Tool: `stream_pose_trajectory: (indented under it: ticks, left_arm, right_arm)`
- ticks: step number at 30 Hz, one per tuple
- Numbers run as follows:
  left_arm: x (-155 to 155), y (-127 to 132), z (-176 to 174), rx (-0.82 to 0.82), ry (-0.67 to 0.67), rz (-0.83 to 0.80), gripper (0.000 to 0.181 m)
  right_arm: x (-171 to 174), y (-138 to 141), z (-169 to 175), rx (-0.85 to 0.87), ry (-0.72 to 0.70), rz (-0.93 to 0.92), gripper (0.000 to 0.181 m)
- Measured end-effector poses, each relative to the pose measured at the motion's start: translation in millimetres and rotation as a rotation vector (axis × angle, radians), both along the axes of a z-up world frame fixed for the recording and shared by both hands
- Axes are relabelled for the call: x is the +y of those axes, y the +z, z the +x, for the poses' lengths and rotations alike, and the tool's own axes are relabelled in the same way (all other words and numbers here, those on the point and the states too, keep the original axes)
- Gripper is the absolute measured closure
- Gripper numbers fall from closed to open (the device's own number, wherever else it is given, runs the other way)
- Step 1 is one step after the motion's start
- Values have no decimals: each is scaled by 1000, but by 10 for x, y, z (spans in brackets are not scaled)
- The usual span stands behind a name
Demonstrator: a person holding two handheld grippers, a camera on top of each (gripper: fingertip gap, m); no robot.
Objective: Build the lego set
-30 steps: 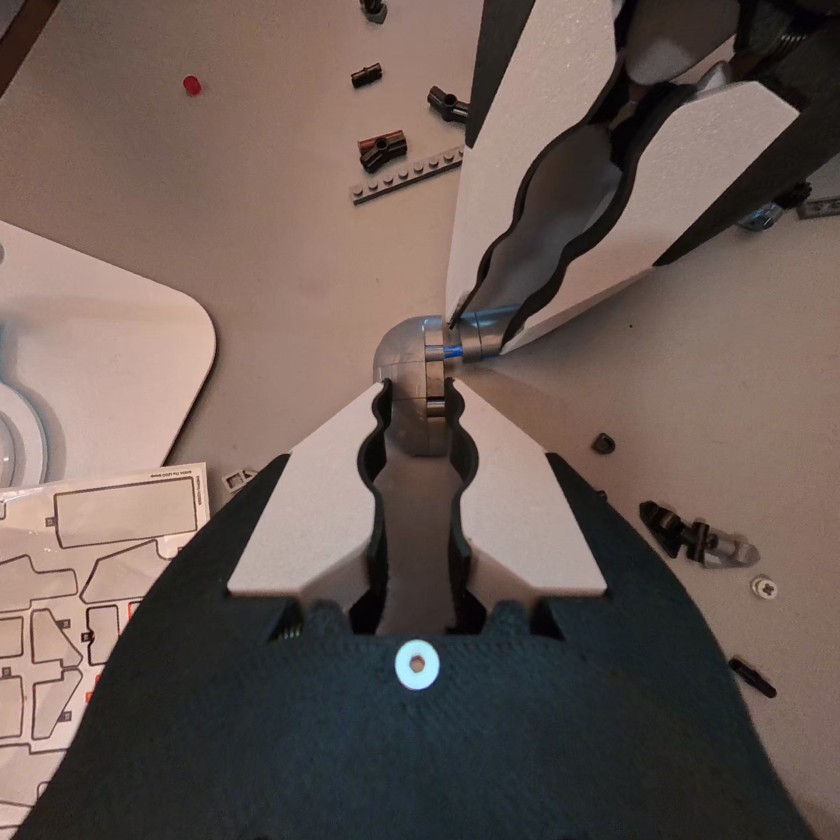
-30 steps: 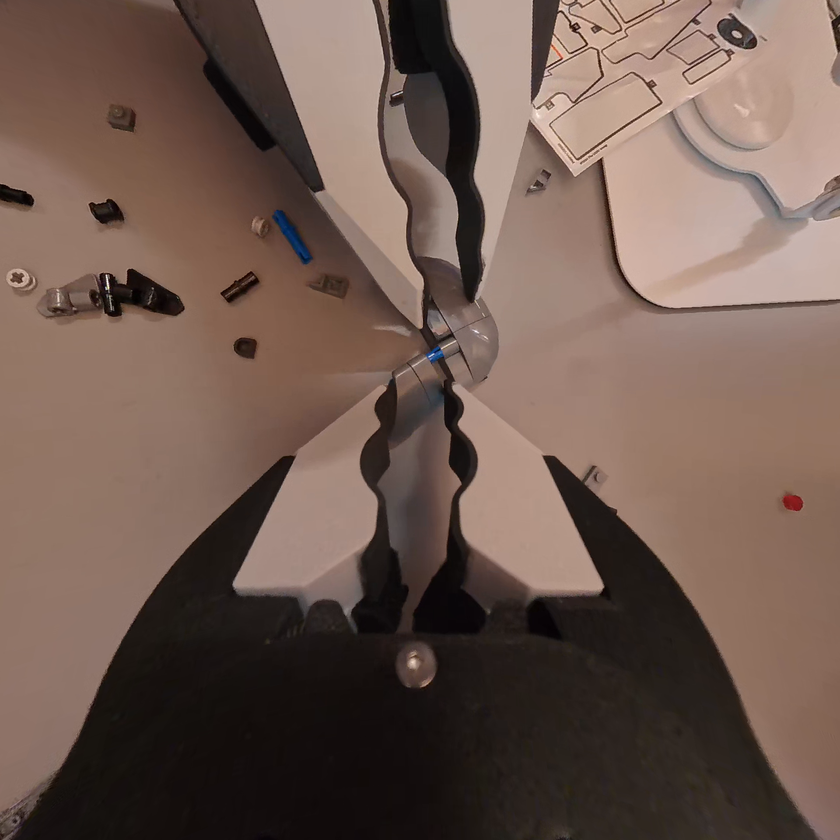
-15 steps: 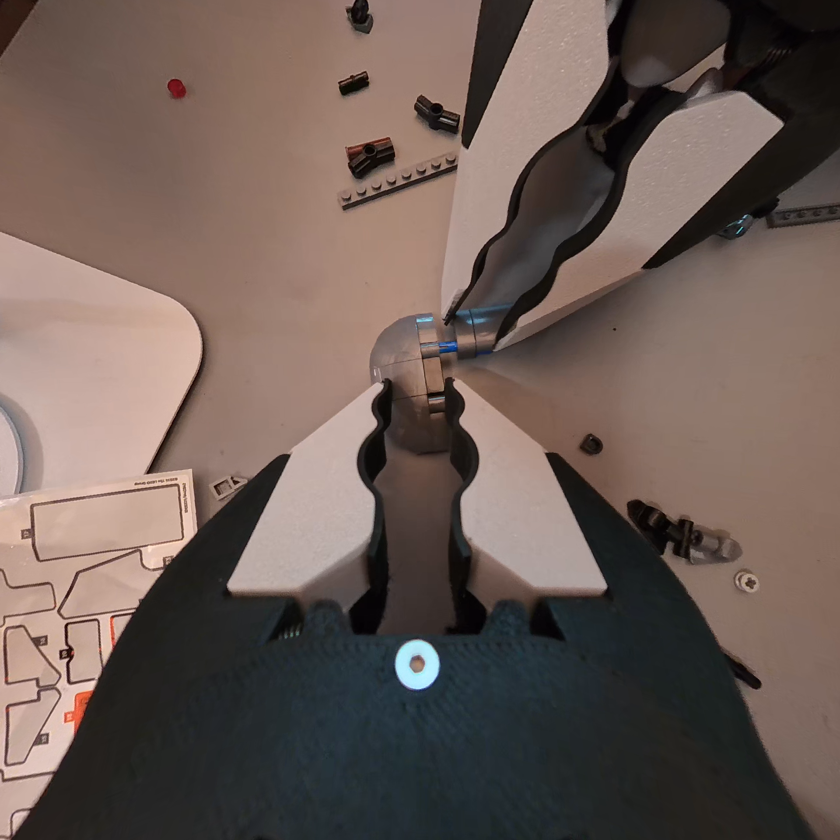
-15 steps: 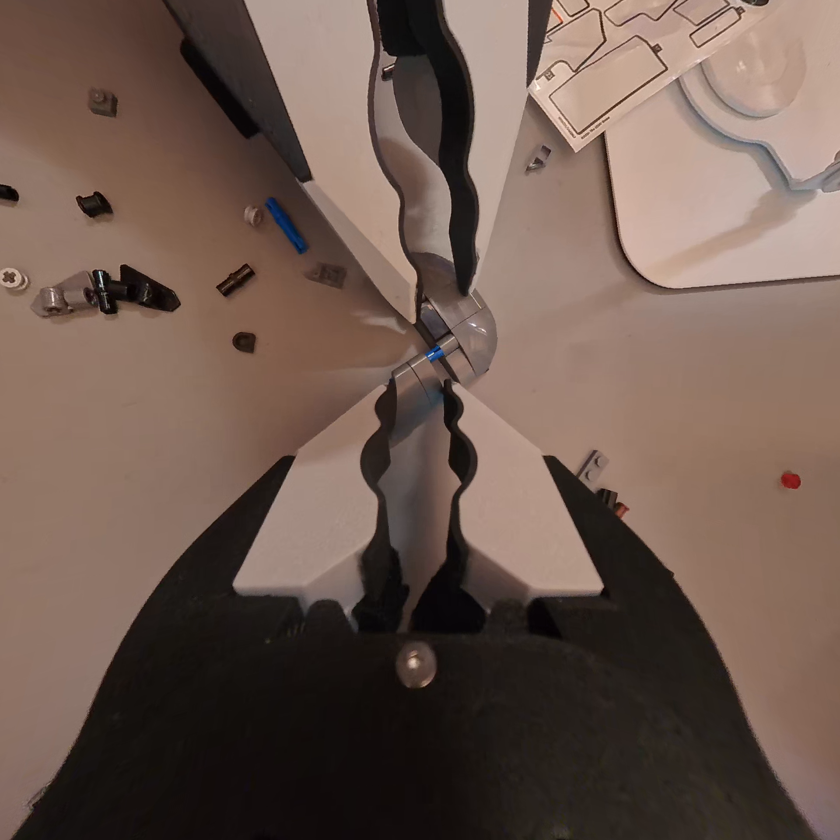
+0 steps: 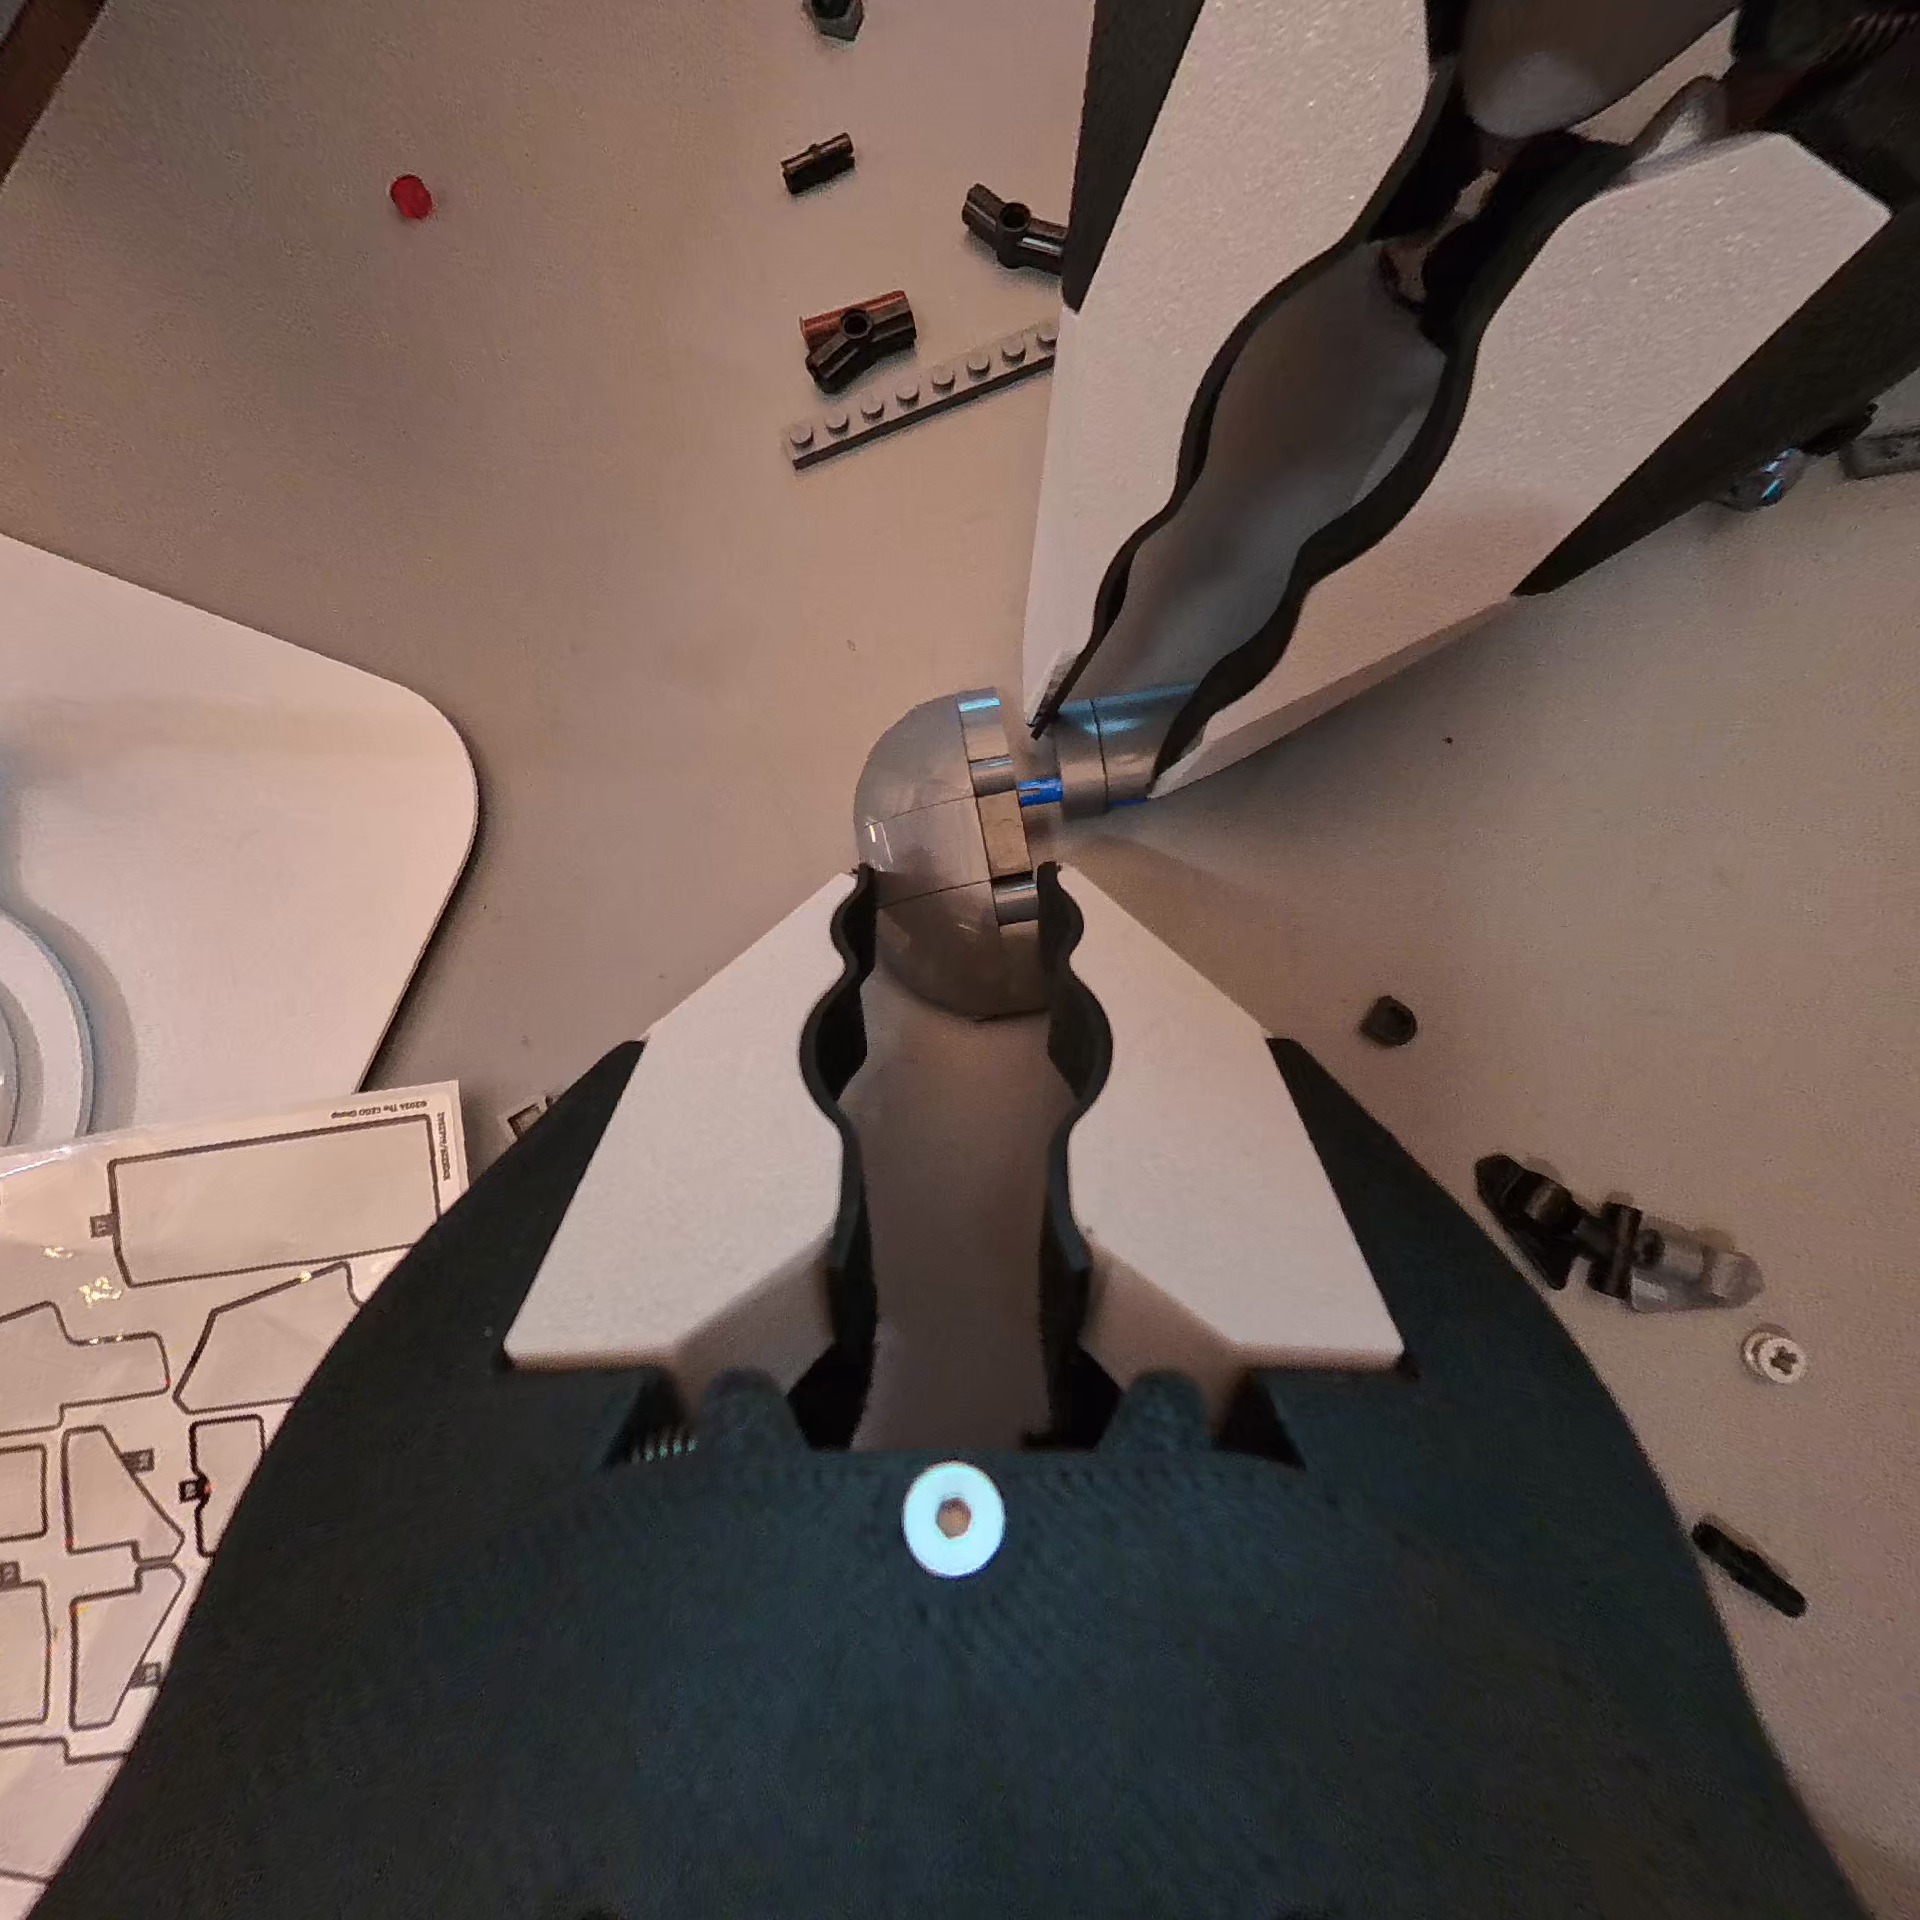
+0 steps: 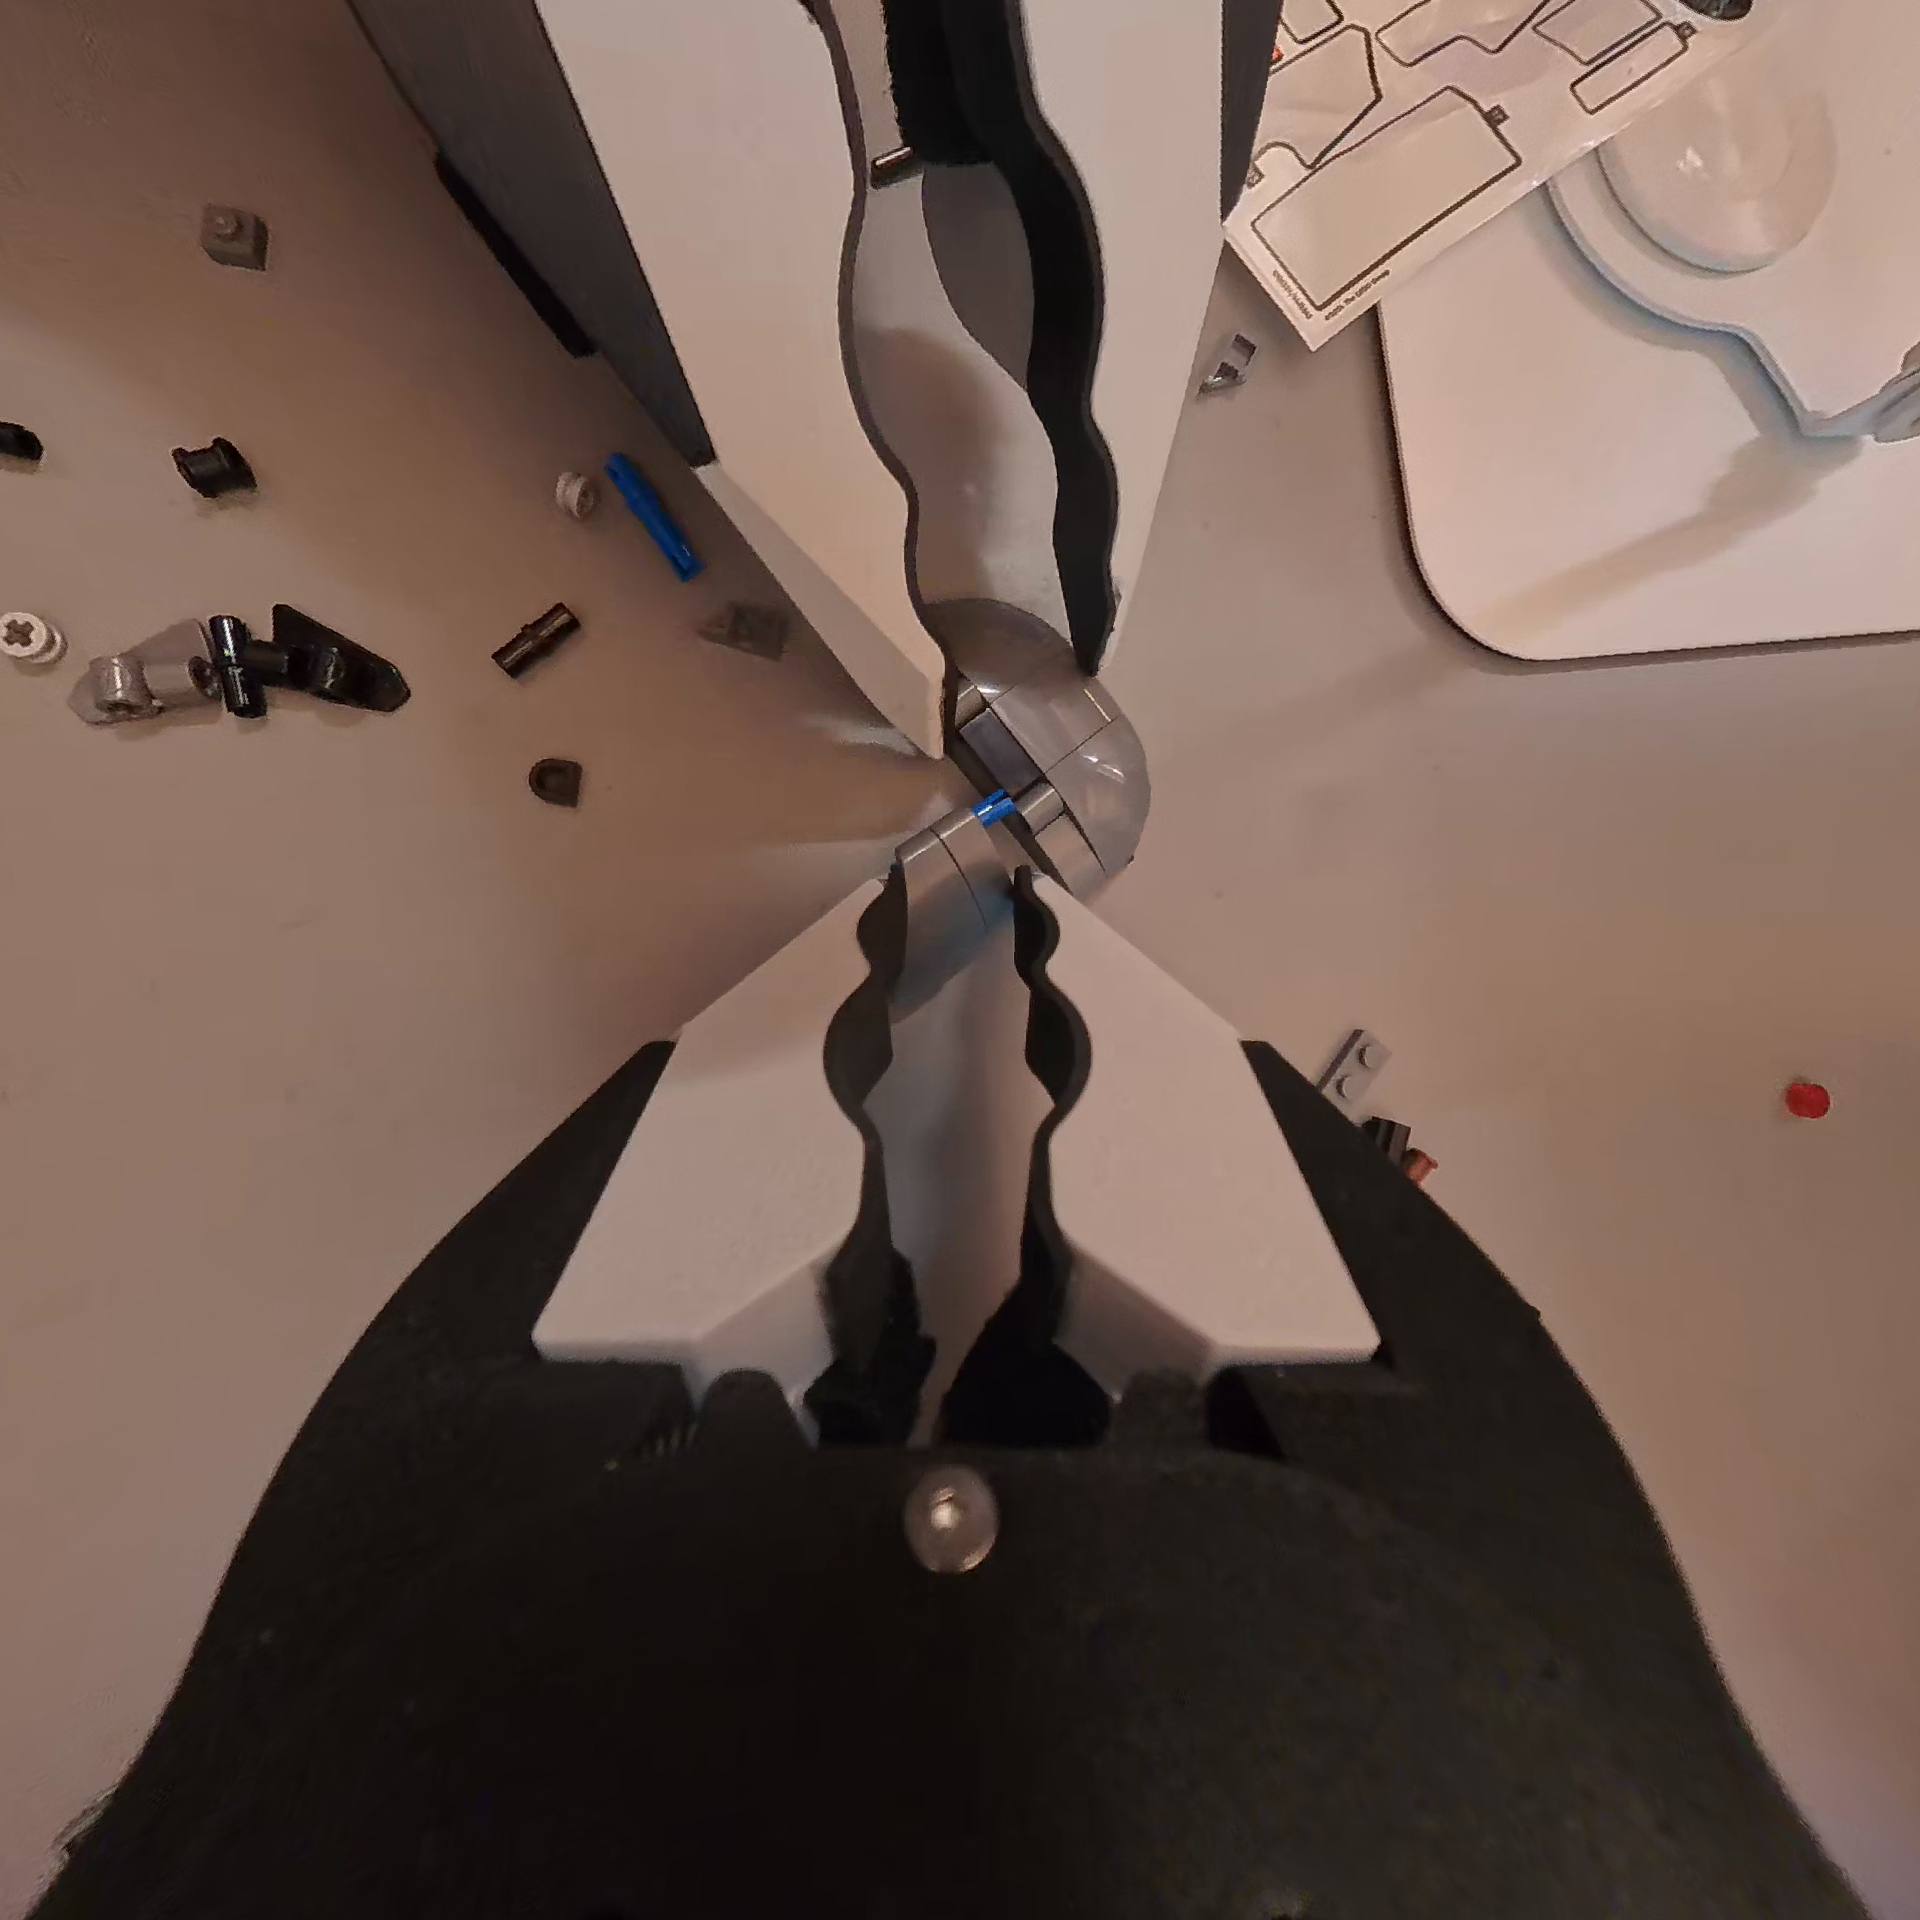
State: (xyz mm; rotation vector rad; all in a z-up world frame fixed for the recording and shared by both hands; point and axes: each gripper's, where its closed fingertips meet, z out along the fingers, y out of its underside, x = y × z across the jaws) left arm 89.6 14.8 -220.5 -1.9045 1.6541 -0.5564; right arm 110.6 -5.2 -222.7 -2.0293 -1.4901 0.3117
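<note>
The left gripper (image 5: 951, 894) clamps the grey dome assembly (image 5: 930, 821) at its fingertips; the right gripper (image 6: 951, 883) grips a grey cylinder (image 6: 940, 873), seemingly joined by a blue pin (image 6: 992, 806).

Left wrist view | dome assembly (image 5: 935, 831) between left gripper (image 5: 951, 894) fingertips, centre | cylinder piece (image 5: 1107, 753) on its right, in right gripper (image 5: 1101, 743) | sticker sheet (image 5: 208, 1299) lower left | studded plate (image 5: 914, 400) behind.

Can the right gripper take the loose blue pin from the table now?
Probably not: the right gripper is shut on the grey cylinder, which it is joining to the dome. The blue pin itself lies unobstructed.
</note>
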Motion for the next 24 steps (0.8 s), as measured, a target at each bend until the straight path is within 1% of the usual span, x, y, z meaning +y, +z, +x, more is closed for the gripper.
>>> stream_pose_trajectory:
  ticks: [8, 17, 24]
  left_arm:
    - [-12, 26, -4, -63, 14, -105, 154]
    - [-19, 9, -2, -25, -3, -44, 154]
    - [-27, 7, 13, -22, -11, -29, 154]
  right_arm:
    - [1, 1, 19, 4, -4, -10, 162]
    - [7, 2, 30, 1, -18, -13, 162]
    - [9, 0, 33, -3, -34, -21, 162]
